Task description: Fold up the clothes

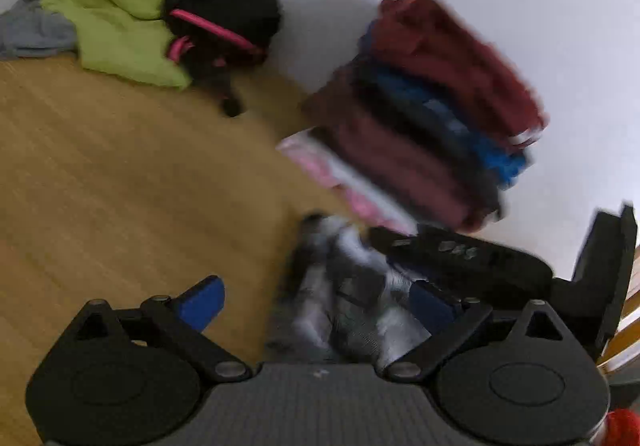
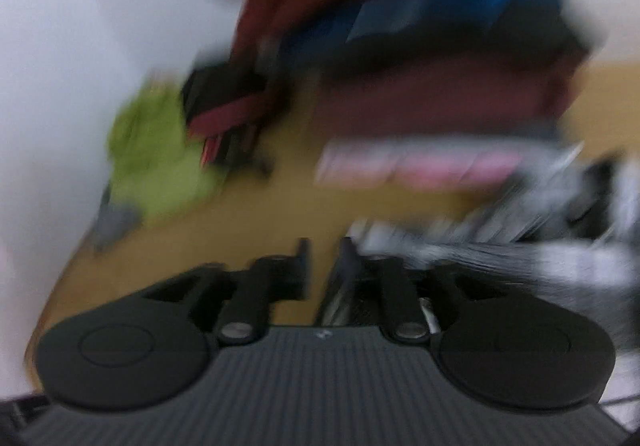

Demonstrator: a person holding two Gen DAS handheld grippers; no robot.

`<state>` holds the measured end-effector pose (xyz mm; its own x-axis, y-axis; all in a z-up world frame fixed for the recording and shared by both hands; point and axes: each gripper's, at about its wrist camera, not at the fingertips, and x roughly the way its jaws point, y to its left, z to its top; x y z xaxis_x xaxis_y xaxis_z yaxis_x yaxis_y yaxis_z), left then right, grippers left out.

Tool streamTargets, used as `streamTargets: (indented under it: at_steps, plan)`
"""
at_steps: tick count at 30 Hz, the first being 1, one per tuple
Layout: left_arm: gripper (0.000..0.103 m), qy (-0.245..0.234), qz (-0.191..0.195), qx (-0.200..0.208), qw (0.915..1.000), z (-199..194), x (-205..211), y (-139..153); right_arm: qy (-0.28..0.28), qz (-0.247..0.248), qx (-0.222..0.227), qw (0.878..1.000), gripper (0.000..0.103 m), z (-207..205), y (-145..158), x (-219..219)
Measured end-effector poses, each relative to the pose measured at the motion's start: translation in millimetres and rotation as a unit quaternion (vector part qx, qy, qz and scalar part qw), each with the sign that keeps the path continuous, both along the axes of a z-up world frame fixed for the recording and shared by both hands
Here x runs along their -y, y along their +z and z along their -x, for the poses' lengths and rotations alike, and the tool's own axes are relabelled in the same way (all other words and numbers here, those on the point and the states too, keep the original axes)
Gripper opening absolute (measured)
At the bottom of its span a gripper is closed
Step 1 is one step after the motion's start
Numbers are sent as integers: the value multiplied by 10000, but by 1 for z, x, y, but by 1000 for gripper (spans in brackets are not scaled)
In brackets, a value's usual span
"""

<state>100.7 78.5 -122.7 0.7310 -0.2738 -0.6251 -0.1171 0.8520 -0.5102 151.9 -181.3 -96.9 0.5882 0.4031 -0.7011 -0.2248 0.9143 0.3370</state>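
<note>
A grey-and-white garment [image 1: 352, 298] is held between the wide-spread left tongs [image 1: 320, 302]; the nearly closed right tongs [image 2: 324, 266] pinch its edge. Placement on the folded stack [image 1: 420, 126] ahead is judged next.

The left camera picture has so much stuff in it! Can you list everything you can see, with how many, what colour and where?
folded stack: one pile; maroon, blue, dark and pink layers; right of centre, against the white wall.
green garment: one, lime green, crumpled, top left.
black garment: one, black with pink trim, resting against the green one.
grey cloth: one, grey, far left, partly under the green garment.
grey-and-white garment: one, mottled grey and white, bottom centre, in front of the stack.
table: one, tan wood grain, under everything.
left gripper: one, black with blue pads, jaws wide apart around the grey-and-white garment.
right gripper: one, black, jaws nearly together; too blurred to tell whether it grips cloth.
</note>
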Motion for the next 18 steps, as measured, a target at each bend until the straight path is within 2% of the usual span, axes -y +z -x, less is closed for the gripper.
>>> streamTargets:
  at_steps: [1, 3, 5, 8, 10, 12, 14, 16, 18]
  plan:
    - [99, -22, -197, -57, 9998, -2, 0, -3, 61, -81, -87, 9999, 93, 8, -6, -1]
    - [99, -381, -608, 59, 9974, -8, 9, 2, 30, -382, 201, 9991, 92, 29, -6, 16]
    - [99, -678, -835, 306, 9937, -12, 19, 7, -194, -496, 533, 9972, 93, 54, 3, 53]
    - [99, -1111, -904, 351, 9891, -20, 37, 2, -728, -291, 994, 9919, 93, 95, 17, 124]
    - [99, -1341, -792, 246, 9875, -18, 43, -7, -902, 176, 1019, 9905, 93, 129, 23, 178]
    - [98, -1510, -741, -5, 9858, -5, 38, -22, -851, 721, 845, 9902, 93, 162, 16, 225]
    - [96, -1581, -836, -172, 9837, 23, 29, -30, -903, 1119, 299, 9892, 89, 200, -1, 273]
    - [95, -1529, -985, -351, 9827, 62, 18, -35, -939, 959, -441, 9900, 72, 238, -20, 318]
    - [94, -1217, -1232, -435, 9839, 105, 6, -35, -1016, 938, -827, 9869, 74, 273, -34, 346]
